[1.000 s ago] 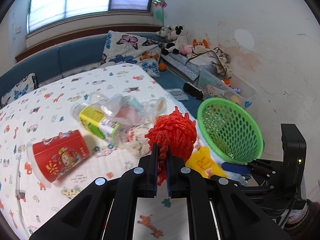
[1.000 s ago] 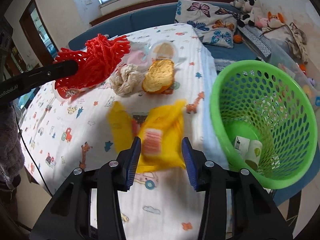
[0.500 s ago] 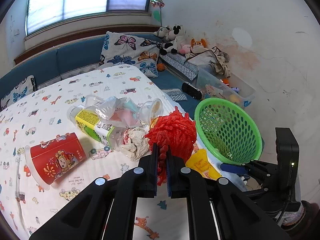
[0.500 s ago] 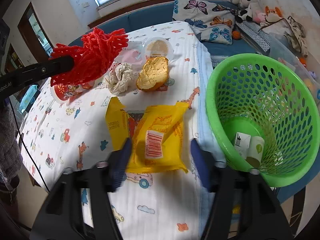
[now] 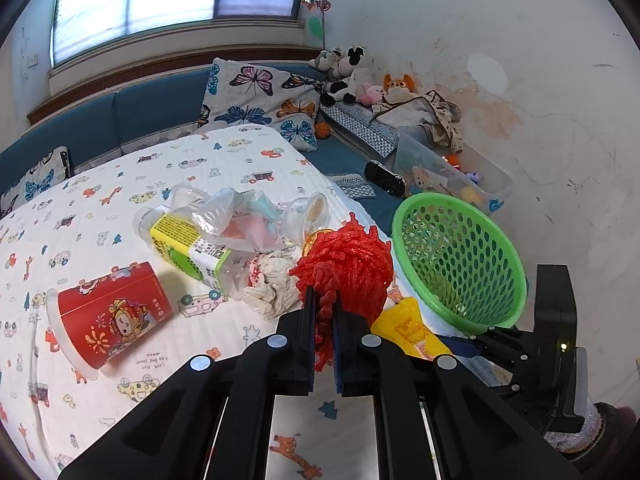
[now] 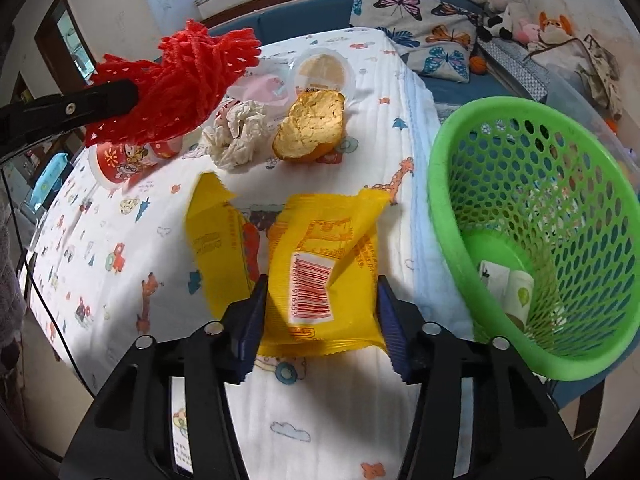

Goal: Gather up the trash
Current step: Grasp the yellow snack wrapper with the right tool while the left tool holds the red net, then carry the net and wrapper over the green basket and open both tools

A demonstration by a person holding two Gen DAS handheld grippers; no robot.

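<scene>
My left gripper (image 5: 323,316) is shut on a red foam fruit net (image 5: 346,268) and holds it above the table; the net also shows in the right wrist view (image 6: 176,88). My right gripper (image 6: 320,320) is open, its jaws on either side of a yellow snack wrapper (image 6: 320,264) that lies flat on the patterned tablecloth (image 6: 120,220). The wrapper also shows in the left wrist view (image 5: 408,328). A green mesh basket (image 6: 532,216) stands at the table's right edge with some trash inside; it also shows in the left wrist view (image 5: 460,256).
On the cloth lie a red paper cup (image 5: 108,316), a plastic bottle with a yellow-green label (image 5: 188,248), a crumpled tissue (image 6: 236,132), a piece of bread (image 6: 312,124), a clear plastic cup (image 6: 324,68) and clear plastic wrap (image 5: 240,216). A blue sofa with cushions (image 5: 260,100) lies behind.
My right gripper has opened wider and drawn back a little; the yellow wrapper now lies flat between its jaws. My left gripper has lifted slightly with the red net.
</scene>
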